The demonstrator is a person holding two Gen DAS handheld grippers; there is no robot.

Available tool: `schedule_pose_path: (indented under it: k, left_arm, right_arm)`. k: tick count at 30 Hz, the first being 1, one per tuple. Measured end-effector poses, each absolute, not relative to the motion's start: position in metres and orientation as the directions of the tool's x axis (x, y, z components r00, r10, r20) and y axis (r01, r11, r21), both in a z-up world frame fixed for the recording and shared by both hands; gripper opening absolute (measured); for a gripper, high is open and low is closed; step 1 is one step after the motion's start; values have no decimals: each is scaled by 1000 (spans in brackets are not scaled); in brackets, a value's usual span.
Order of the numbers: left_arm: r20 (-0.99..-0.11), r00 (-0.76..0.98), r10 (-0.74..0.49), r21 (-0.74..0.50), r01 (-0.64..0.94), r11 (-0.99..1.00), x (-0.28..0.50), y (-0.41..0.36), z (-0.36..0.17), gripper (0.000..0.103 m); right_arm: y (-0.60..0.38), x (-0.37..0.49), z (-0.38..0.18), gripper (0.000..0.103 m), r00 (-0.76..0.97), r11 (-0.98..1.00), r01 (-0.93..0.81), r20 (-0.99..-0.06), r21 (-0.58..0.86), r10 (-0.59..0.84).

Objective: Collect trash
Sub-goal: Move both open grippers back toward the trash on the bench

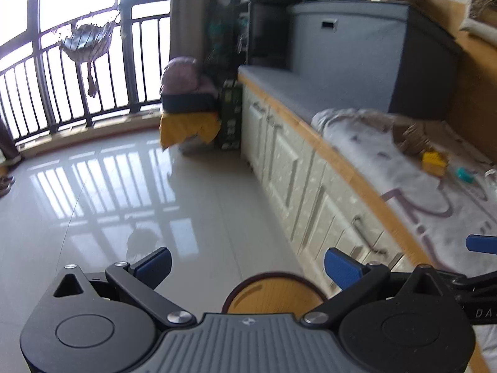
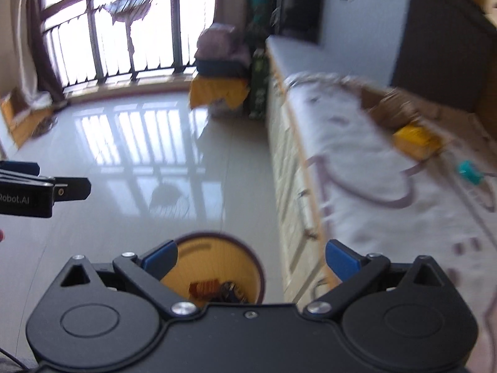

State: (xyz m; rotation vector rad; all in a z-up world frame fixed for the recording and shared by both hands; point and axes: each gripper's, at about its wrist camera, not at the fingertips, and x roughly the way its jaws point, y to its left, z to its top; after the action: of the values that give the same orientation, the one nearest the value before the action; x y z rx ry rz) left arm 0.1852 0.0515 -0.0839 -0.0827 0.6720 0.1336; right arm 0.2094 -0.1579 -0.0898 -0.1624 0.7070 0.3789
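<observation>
Trash (image 2: 217, 290) is lying at the bottom of a round wooden bin (image 2: 248, 258) standing on the floor (image 2: 124, 217), and in the right wrist view it is showing as a small heap of reddish and dark bits directly below and between the blue fingertips of the right tongs (image 2: 251, 256). These tongs are standing wide apart and gripping nothing. Off to their left, at the edge of that view, the left tongs are reaching in sideways, black with a blue tip.

In the left wrist view the left tongs (image 1: 247, 264) are likewise gaping wide and carrying nothing. The bin (image 1: 273, 292) is sitting just beneath them, a little right of the midpoint between the fingertips, and its contents are hidden from this angle. A blue fingertip of the right tongs (image 1: 481, 244) is poking in at the right edge.

Ahead and to the right of both tongs, a long surface (image 1: 351, 168) over pale cabinet doors is running away toward the window, covered by a patterned cloth (image 2: 372, 186). More loose items are lying on the cloth, well beyond the fingertips and to the right: a yellow box (image 2: 416, 140), a crumpled brown piece (image 2: 394, 105) just behind it, and a small teal object (image 2: 469, 171) farther right. All three are blurred, so finer detail cannot be told.
</observation>
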Motion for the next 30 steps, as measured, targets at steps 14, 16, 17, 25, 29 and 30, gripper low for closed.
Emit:
schedule_pose_path:
  k: [14,16,17,25,29,30]
  left_arm:
    - [-470,878,-88,-73,61,995,206,-61,-59,103]
    - [-454,884,-113,-91,80,993,211,-76,-59,103]
    - [-446,886,-124,-95,91,991,215,-84,-58,103]
    - [-451,869,-205,-52,204,978,248,-147,-78,103]
    - [-464,847,-261,-75,255,964,271,-168,-89,103]
    - [-463,842,-278,-83,271,959,277,-173,-92,103]
  right_arm:
    - [-321,205,-54,103,888,995,-35,-460,-94,-12]
    - [-341,206,-56,103,895,993,3,-442,-121,-57]
    - [-351,207,-57,103,899,991,20,-431,-134,-76]
    - [-418,238,-69,103,901,981,143,-393,-134,-185]
    - [-447,263,-77,103,876,959,261,-391,-108,-282]
    - [-456,269,-80,103,866,952,293,-396,-91,-304]
